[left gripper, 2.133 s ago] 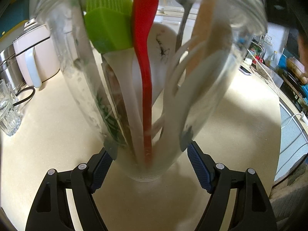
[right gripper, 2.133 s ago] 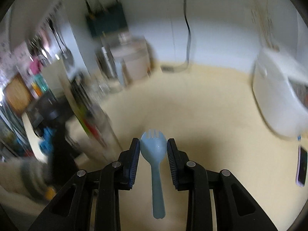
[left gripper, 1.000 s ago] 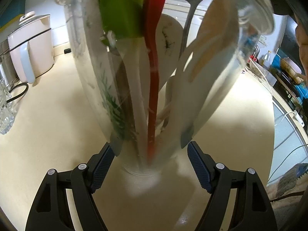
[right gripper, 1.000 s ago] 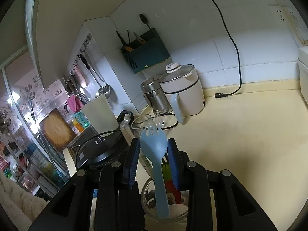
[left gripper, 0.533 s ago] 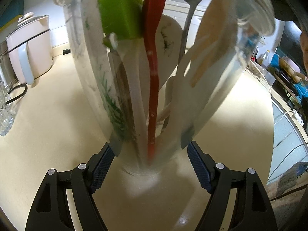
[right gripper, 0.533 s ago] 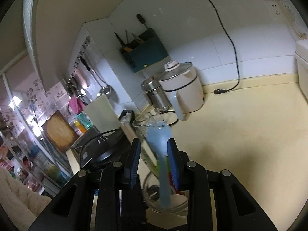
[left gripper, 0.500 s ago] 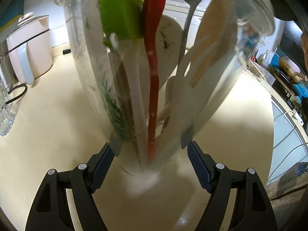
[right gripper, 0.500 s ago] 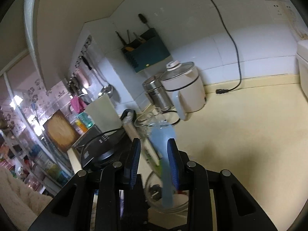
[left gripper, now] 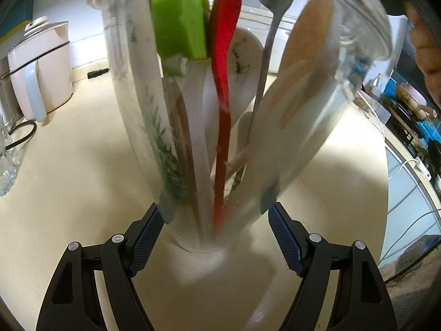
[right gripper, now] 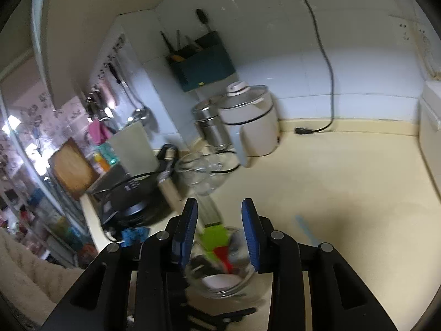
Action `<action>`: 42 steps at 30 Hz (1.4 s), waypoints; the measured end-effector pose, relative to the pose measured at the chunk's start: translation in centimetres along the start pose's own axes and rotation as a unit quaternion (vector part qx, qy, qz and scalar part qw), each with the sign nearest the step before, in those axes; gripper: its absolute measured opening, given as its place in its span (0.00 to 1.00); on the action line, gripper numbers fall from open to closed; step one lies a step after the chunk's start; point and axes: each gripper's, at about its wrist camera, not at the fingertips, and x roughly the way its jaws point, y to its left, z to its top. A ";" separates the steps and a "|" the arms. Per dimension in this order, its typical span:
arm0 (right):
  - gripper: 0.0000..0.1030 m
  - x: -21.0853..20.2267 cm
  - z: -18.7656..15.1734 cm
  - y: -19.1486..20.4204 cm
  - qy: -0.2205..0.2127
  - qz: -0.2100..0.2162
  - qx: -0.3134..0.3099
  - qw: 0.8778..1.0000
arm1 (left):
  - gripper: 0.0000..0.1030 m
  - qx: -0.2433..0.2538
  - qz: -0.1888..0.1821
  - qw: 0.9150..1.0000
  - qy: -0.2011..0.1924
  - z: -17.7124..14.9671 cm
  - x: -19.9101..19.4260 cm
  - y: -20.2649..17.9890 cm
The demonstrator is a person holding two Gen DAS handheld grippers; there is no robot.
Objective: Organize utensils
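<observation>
A tall clear glass jar stands on the cream counter and holds several utensils: a green silicone brush, a red spatula, a metal spoon and a wooden spoon. My left gripper is shut on the jar's lower part. My right gripper is open and empty above the jar's mouth. A pale blue streak blurs beside the jar; I cannot tell where the blue spork lies.
A white electric pot and a steel canister stand at the back wall. A glass bowl and a black cooker are at the left. A black power cord lies on the counter. A white appliance is at the right.
My right gripper has opened and the blue spork has left its fingers. My left gripper still holds the jar, which has barely moved.
</observation>
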 end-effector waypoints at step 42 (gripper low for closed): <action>0.27 13.7 -4.8 -15.5 0.145 -0.167 -0.099 0.970 | 0.78 -0.035 0.020 0.999 0.008 0.5 -0.3 0.2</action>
